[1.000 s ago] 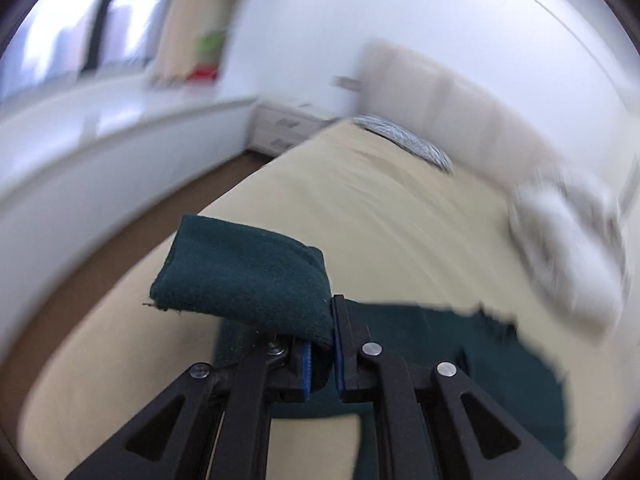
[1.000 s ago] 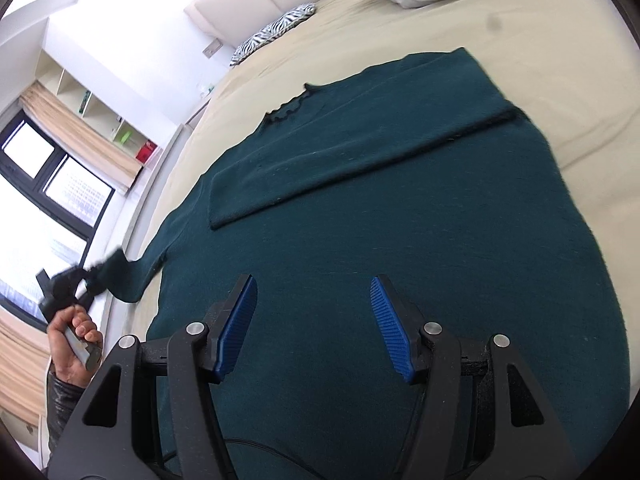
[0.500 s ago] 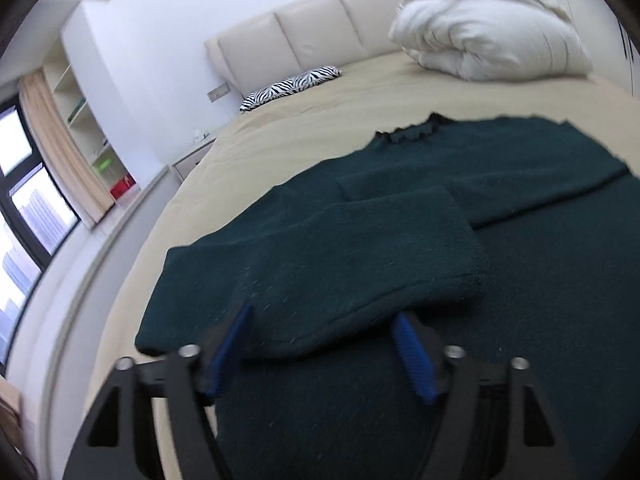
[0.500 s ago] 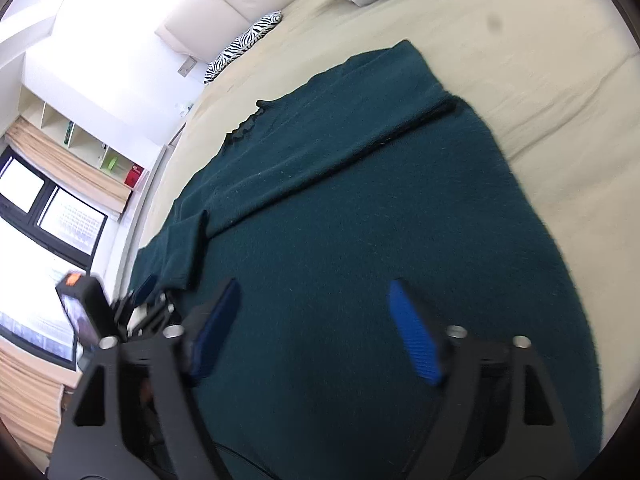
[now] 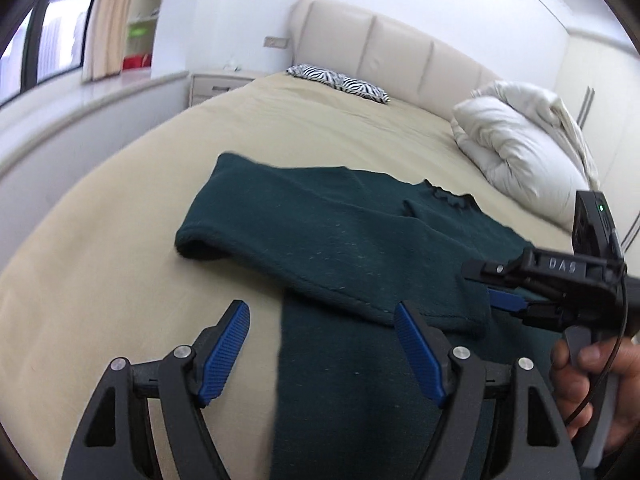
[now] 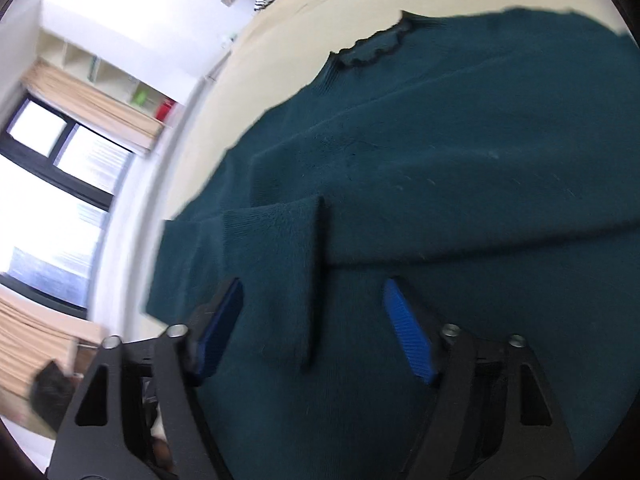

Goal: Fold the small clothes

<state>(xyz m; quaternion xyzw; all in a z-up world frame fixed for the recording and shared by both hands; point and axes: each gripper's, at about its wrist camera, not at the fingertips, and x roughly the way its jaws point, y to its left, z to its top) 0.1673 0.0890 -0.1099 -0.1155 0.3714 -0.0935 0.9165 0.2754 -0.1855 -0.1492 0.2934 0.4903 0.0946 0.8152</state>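
Note:
A dark green knit sweater (image 5: pixel 360 248) lies flat on the beige bed, its left sleeve (image 5: pixel 280 236) folded across the body. My left gripper (image 5: pixel 324 352) is open and empty, hovering over the sweater's left edge. My right gripper (image 6: pixel 316 328) is open and empty, low over the sleeve's cuff (image 6: pixel 280 272). The right gripper also shows in the left wrist view (image 5: pixel 504 284), coming in from the right above the cuff. The ruffled collar (image 6: pixel 372 50) lies at the far end.
The beige bed sheet (image 5: pixel 100 280) surrounds the sweater. A white duvet (image 5: pixel 524 152) and a zebra pillow (image 5: pixel 340 82) lie near the padded headboard. A white ledge, window and shelves stand to the left of the bed.
My left gripper let go of the sleeve, which now lies folded over the body, then drew back to the left. My right gripper moved down towards the cuff.

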